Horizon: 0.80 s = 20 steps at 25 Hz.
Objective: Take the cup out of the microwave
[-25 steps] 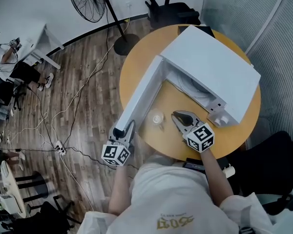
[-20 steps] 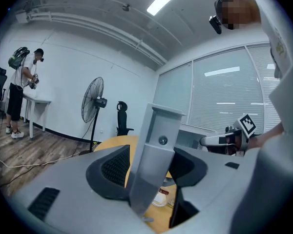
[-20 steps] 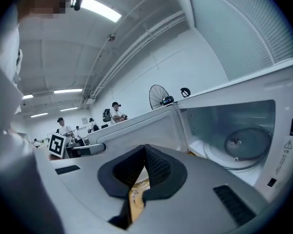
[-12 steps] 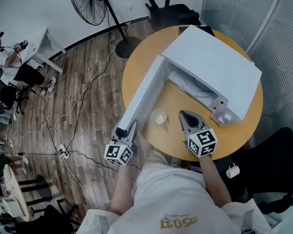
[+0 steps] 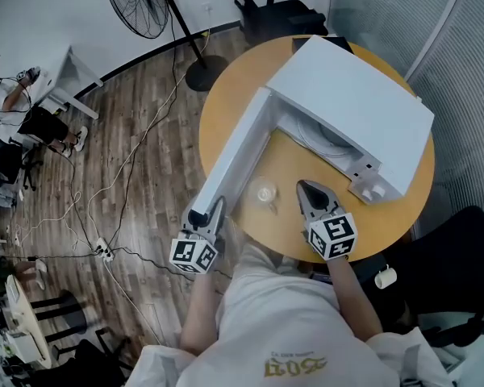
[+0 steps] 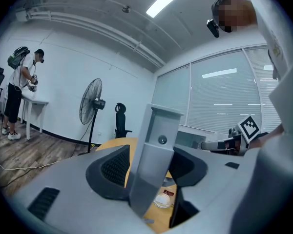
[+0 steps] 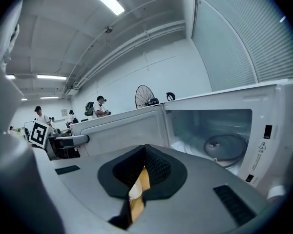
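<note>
The left gripper (image 5: 210, 214) is clamping the free edge of the open door (image 5: 238, 156). The right gripper (image 5: 306, 190) is hovering with its jaws pressed together, holding nothing. The cup (image 5: 264, 193) is sitting on the table (image 5: 290, 168) near its front edge, between the door and the right gripper, outside the microwave (image 5: 363, 107).

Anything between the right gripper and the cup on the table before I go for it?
Nothing visible. The cup stands on the bare table, just left of the shut right gripper in the head view, outside the microwave. The open microwave door, gripped by the left gripper, lies beyond the cup, not between.
</note>
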Available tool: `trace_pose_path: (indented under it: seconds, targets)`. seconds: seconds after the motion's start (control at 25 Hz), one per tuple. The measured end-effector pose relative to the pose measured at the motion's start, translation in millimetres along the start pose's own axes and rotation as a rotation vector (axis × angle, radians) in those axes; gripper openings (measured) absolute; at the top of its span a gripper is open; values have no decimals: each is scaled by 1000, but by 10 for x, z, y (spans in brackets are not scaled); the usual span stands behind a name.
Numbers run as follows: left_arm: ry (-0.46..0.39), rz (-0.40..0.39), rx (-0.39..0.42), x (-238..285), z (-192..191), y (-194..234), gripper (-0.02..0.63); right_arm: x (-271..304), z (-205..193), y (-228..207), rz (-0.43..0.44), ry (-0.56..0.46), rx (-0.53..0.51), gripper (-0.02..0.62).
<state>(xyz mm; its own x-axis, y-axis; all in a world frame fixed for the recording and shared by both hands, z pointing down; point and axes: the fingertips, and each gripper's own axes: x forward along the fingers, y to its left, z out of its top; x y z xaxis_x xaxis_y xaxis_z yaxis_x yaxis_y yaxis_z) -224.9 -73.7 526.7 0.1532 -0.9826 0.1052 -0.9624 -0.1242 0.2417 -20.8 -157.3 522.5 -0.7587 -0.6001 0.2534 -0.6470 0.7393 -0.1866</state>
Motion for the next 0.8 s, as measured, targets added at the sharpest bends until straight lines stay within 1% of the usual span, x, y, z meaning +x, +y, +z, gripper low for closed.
trace_pose_path:
  seconds: [0.48,0.8]
  targets:
    - [-10,-4,-3,-29,18,20,243,69,-68,171,26,31,-42,11]
    - [-14,-4,-3,-29,6,12,242,26,-148,140,11,43,-36,11]
